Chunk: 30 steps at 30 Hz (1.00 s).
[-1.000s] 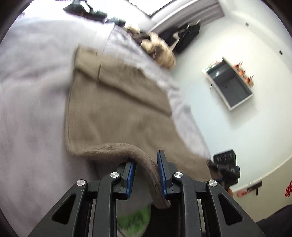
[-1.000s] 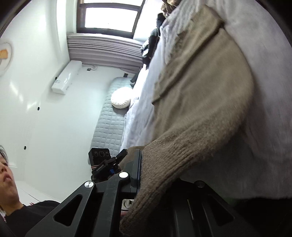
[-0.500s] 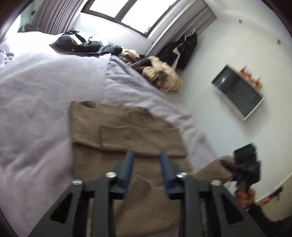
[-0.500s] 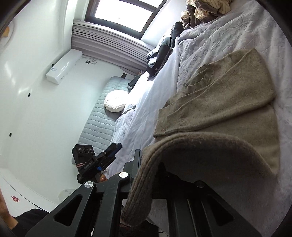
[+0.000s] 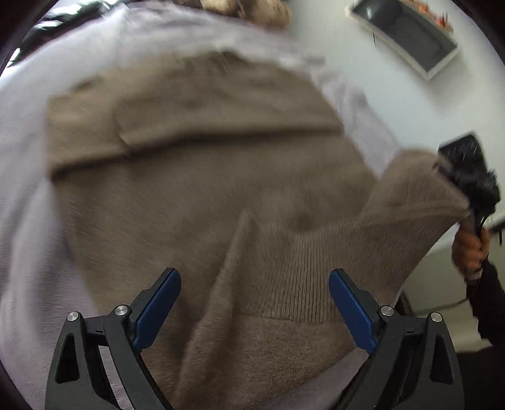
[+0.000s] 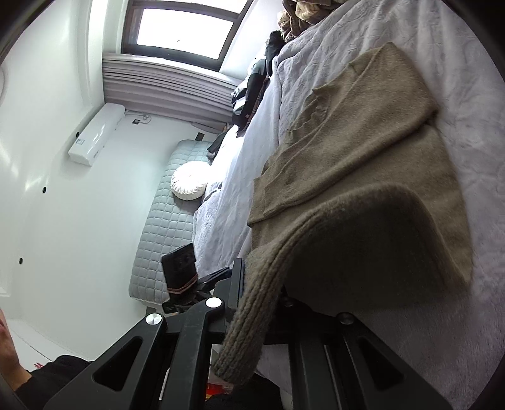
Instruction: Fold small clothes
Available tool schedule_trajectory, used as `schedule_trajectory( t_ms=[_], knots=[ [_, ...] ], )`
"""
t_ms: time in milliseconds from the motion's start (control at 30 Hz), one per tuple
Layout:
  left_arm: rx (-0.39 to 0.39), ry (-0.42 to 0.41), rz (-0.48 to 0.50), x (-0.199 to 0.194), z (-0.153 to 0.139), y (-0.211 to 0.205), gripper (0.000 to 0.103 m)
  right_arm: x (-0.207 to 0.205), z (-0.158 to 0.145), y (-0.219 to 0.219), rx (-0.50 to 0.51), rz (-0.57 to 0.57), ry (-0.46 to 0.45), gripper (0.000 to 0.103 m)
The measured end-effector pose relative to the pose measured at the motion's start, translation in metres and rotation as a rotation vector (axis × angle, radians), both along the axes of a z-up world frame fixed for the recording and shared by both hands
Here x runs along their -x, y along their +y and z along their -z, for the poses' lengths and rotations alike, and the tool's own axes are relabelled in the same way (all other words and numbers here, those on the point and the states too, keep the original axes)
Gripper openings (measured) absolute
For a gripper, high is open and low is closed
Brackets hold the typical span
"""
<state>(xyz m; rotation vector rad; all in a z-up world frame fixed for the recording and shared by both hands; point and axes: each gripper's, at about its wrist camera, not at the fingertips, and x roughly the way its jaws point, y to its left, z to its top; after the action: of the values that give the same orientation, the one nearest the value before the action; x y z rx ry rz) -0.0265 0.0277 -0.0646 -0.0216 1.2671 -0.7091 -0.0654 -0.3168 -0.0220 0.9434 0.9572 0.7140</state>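
Observation:
A tan knit sweater [image 5: 195,176] lies spread on a pale lilac bed cover [image 5: 22,220], its sleeves folded across the chest. My left gripper [image 5: 254,293] is open and empty just above the sweater's lower part. My right gripper [image 6: 262,293] is shut on the sweater's ribbed hem [image 6: 252,312] and holds that corner lifted off the bed; it also shows at the right of the left wrist view [image 5: 467,189]. The sweater body [image 6: 363,151] lies flat beyond it.
A heap of other clothes [image 6: 296,15] and dark garments [image 6: 252,91] lie at the far end of the bed. A quilted grey bench [image 6: 164,227] with a round white cushion [image 6: 189,183] stands along the wall. A framed wall niche [image 5: 407,34] is on the wall.
My left gripper has let go of the sweater's hem, opened wide and dropped closer to the cloth. My right gripper keeps its hold on the hem corner and has barely moved.

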Motion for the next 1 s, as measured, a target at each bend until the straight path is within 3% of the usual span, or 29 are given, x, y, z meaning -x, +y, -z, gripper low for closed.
schedule_trajectory(
  t_ms=[33,67,100,167,333,500,667,767,867,900,1000],
  knots=[
    [-0.021,0.027,0.027,0.002,0.007,-0.005,0.074,0.003,0.001,-0.001,0.005,0.005,0.003,0.008],
    [-0.033,0.044,0.046,0.003,0.011,-0.009,0.038,0.005,0.002,-0.001,0.01,0.009,0.005,0.008],
    [-0.041,0.056,0.053,0.006,0.014,-0.009,0.019,0.007,0.003,-0.002,0.019,0.014,0.009,0.008],
    [-0.006,0.01,0.001,0.01,0.004,-0.001,0.012,0.01,0.003,-0.003,0.038,0.024,0.009,0.008],
    [0.15,-0.193,-0.182,0.018,-0.052,0.04,0.01,0.004,-0.019,-0.011,0.058,0.063,-0.045,0.008],
    [0.215,-0.364,-0.284,-0.006,-0.094,0.061,0.01,-0.047,-0.056,-0.017,0.071,0.087,-0.136,0.008],
    [0.247,-0.403,-0.383,-0.066,-0.1,0.065,0.01,-0.122,-0.081,-0.02,0.05,0.127,-0.192,0.005],
    [0.22,-0.402,-0.432,-0.11,-0.086,0.06,0.01,-0.173,-0.07,-0.018,0.114,0.123,-0.139,0.005],
    [0.2,-0.336,-0.465,-0.137,-0.063,0.058,0.01,-0.201,-0.042,-0.003,0.34,0.083,-0.018,0.009],
    [0.2,-0.315,-0.465,-0.141,-0.056,0.057,0.01,-0.204,-0.029,0.006,0.418,0.021,0.022,0.009],
    [0.186,-0.302,-0.441,-0.138,-0.047,0.056,0.01,-0.197,0.001,0.02,0.647,-0.072,0.068,0.009]
  ],
)
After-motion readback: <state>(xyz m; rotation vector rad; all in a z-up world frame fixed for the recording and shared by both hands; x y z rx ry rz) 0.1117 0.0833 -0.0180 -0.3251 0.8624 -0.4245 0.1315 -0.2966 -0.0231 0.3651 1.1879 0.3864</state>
